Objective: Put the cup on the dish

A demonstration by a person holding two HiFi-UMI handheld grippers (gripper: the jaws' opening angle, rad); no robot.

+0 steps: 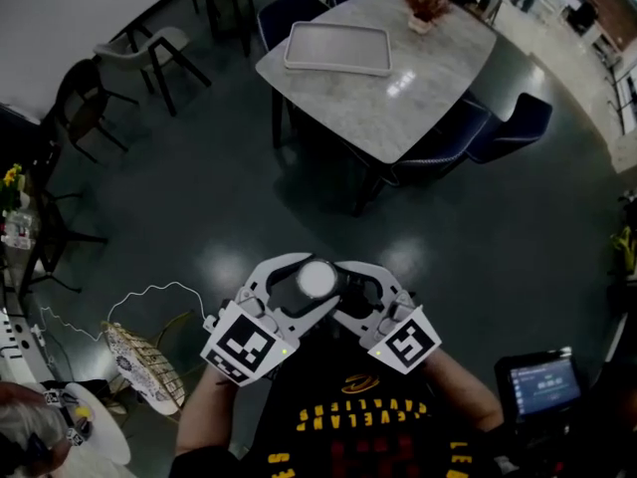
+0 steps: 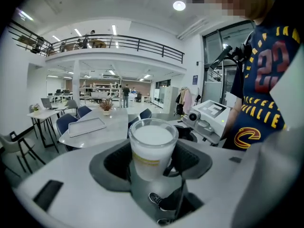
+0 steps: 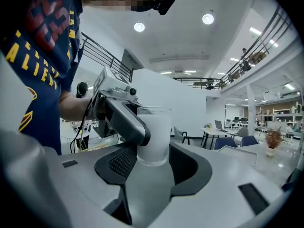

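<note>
Clamping the frosted cup [image 1: 317, 279] with left gripper [image 1: 302, 289] and right gripper [image 1: 345, 289], both sets of jaws spread wide on it. Held well short of the table [image 1: 418, 98] bearing the dish [image 1: 338, 48].

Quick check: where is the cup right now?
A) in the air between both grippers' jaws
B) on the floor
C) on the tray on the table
A: the cup sits between the jaws of the left gripper and the right gripper, above the floor, well short of the table with the tray.
</note>
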